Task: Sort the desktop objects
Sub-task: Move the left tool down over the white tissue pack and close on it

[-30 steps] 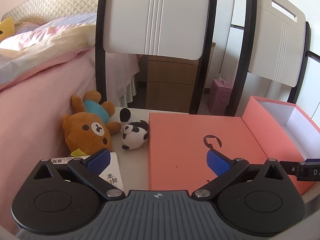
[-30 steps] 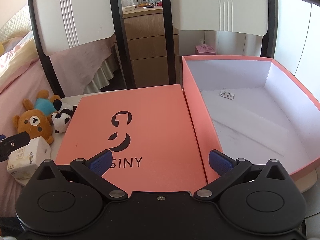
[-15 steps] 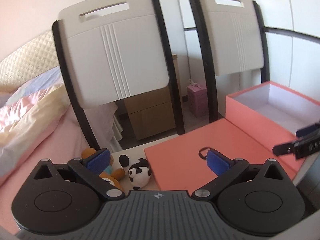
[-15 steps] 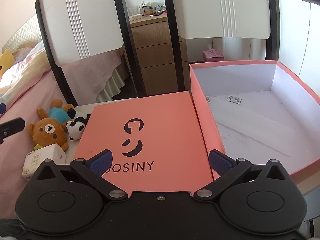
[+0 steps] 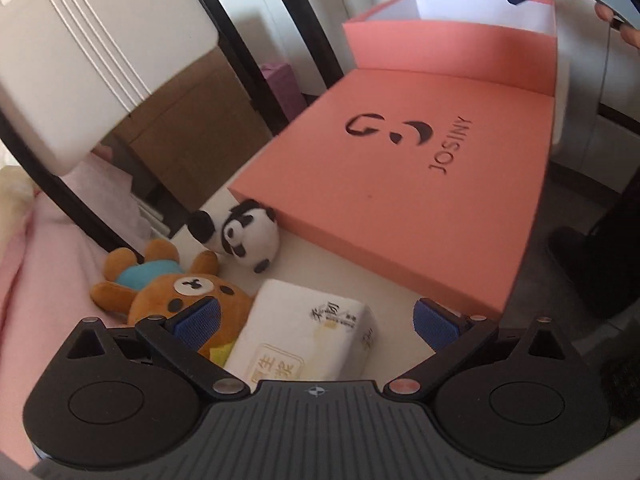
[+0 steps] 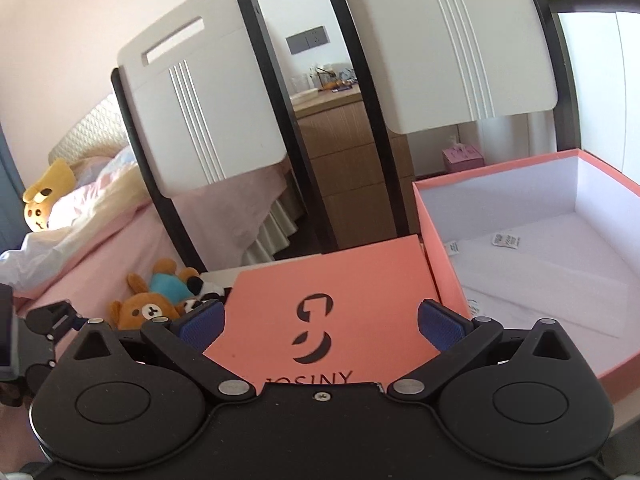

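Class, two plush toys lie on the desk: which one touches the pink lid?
The panda plush: black-and-white, its back against the pink lid. The brown bear plush lies apart from the lid.

Two white chairs w/ black frames stand behind the desk (image 6: 256, 270): left chair (image 6: 200, 120) and right chair (image 6: 460, 48), backs facing the desk. Between and behind the chairs, a wooden dresser (image 6: 344, 160) w/ small clutter on top. Above the dresser, a grey wall switch (image 6: 308, 40) on a pale wall. Left of the chairs, a bed (image 6: 80, 248) w/ pink bedding and quilted headboard. Strong daylight throughout.
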A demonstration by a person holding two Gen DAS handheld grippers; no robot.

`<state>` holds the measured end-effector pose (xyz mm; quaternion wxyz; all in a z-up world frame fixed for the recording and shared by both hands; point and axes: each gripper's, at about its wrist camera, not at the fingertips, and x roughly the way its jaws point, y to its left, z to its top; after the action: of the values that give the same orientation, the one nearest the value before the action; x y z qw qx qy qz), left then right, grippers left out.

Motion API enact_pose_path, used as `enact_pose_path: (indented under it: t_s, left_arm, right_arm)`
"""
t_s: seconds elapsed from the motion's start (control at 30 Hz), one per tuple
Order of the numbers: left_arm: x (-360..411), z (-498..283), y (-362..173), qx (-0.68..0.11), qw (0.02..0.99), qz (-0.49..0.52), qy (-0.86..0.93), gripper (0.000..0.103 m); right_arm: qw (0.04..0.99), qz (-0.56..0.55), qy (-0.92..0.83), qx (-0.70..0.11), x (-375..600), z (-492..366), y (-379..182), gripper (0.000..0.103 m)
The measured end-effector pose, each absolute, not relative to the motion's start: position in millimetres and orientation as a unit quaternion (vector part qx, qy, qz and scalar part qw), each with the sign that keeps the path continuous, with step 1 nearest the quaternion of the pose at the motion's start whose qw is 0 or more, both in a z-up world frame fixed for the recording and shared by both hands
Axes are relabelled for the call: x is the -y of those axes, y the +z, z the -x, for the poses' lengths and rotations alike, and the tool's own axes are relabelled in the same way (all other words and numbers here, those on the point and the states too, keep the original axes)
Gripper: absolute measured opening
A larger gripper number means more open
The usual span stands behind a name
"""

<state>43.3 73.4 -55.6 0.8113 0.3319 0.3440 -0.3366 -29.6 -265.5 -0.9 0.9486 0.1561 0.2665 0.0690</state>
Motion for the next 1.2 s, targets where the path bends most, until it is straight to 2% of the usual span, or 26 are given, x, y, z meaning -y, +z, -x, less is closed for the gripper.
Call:
enact_pose_path:
  t_s: [0.27, 0.53, 0.83, 1.2]
  left_arm:
    - [-84.3, -70.5, -82.7, -0.393, 0.766, -0.359, -0.361, 0.103]
    - [-79.8, -85.0, -92.3, -0.419, 0.731, -0.377, -0.385, 0.103]
    - [-69.3, -88.9, -102.4, -0.420, 0.705, -0.419, -0.388, 0.103]
    - [-56.1, -75.5, -100.8, -0.408, 0.670, -0.473, -0.402, 0.103]
  right_arm:
    - [0.941, -0.178, 0.058, -0.280, 269.4, 20.5, -16.4, 0.103]
    - [0.950, -0.107, 0.028, -0.291, 262.6, 18.5, -14.3, 0.103]
    - [0.951, -0.091, -0.023, -0.293, 287.6, 33.3, -12.0, 0.103]
    - [0.946, -0.060, -0.006, -0.317, 292.8, 51.1, -26.6, 0.103]
